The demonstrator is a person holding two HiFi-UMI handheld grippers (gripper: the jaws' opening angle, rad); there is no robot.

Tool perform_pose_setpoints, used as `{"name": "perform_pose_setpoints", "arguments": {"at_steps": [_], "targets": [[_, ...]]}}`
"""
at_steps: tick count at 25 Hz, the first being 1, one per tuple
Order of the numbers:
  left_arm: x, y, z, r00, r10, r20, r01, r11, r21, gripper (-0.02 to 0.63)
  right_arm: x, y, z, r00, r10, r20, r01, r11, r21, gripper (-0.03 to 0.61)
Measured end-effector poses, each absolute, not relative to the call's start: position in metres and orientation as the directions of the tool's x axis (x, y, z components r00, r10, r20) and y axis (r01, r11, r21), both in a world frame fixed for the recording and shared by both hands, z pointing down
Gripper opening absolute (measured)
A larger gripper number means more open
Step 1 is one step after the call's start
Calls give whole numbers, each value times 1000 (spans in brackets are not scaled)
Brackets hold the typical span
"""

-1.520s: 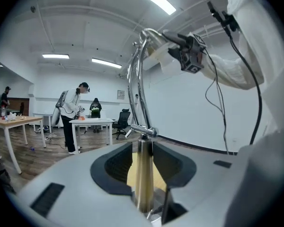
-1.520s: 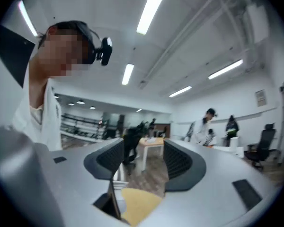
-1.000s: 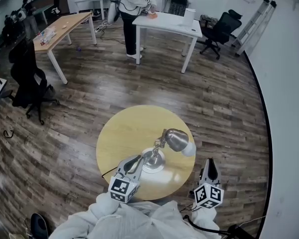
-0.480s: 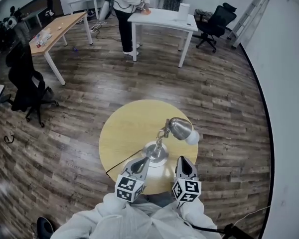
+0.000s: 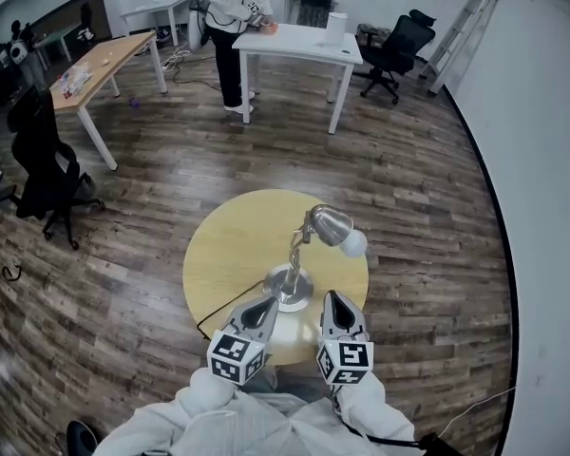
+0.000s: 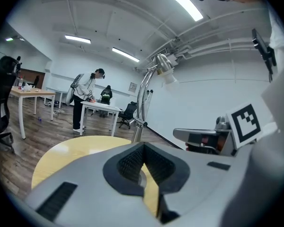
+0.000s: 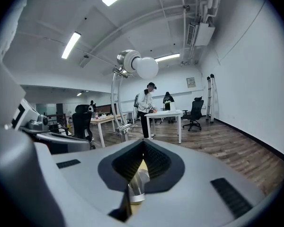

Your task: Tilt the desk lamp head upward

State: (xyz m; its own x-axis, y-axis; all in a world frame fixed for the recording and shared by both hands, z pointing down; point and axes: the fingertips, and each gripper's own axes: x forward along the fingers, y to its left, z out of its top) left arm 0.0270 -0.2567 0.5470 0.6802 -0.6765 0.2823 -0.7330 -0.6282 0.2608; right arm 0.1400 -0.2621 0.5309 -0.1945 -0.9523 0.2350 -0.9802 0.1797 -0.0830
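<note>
Both are closed tight on nothing: my left gripper [image 5: 265, 305] and right gripper [image 5: 333, 298] sit at the table's [image 5: 218, 245] 6 o'clock edge, near the lamp base [image 5: 290, 289]. With the lamp head [image 5: 331, 224] untouched at 1 o'clock from its base, I judge the whole tilt remains.

A person [image 5: 230, 8] stands at the left end of a white desk [image 5: 304, 44], a black office chair [image 5: 399, 41] off its right end. A wooden desk [image 5: 100, 60] stands farther left.
</note>
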Motion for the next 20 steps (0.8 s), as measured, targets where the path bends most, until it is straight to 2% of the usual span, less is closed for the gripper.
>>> {"name": "perform_pose_setpoints", "arguments": {"at_steps": [7, 14, 20], "targets": [[27, -200, 552, 647, -700, 303, -762, -583, 281, 2, 166, -187, 537, -168, -951, 260, -984, 145, -104, 12], [41, -85, 566, 638, -689, 344, -770, -563, 299, 2, 180, -86, 561, -161, -935, 316, -982, 120, -145, 12], [38, -41, 541, 612, -737, 286, -790, -557, 257, 2, 171, -41, 553, -186, -935, 301, -978, 146, -151, 12]]}}
